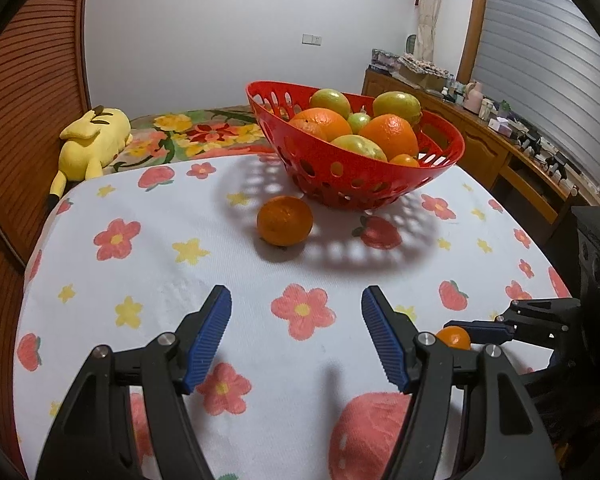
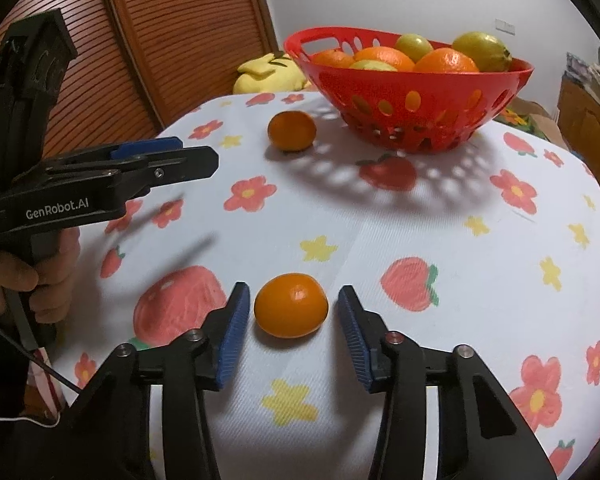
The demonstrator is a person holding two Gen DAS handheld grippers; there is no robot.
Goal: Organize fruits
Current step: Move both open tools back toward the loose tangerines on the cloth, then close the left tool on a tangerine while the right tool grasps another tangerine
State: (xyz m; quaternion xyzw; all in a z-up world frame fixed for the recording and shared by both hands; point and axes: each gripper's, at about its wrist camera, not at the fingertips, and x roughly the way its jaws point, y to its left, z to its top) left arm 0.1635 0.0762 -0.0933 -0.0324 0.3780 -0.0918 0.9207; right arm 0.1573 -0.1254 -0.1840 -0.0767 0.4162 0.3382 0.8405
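right fingers (image 2: 240,312) spread, straddling a mandarin (image 2: 291,305) untouched on the tablecloth (image 2: 420,232); left gripper (image 1: 296,306) likewise spread, empty.

A round table under a flower-and-strawberry printed white cloth (image 1: 236,280) fills the lower half of both views. On it, toward the upper centre of each frame, stands a red perforated plastic basket (image 1: 364,184), with oranges and green-yellow citrus fruits (image 1: 394,130) piled inside. In front of the basket, a little to its left, a small orange mandarin (image 1: 285,221) lies on the cloth. A second small mandarin (image 2: 291,305) lies at lower centre of the right wrist view, between the right gripper's (image 2: 291,322) spread fingers. Behind the table, upper left of the left wrist view, a yellow plush toy (image 1: 90,142) lies on a flowered blanket (image 1: 204,132).
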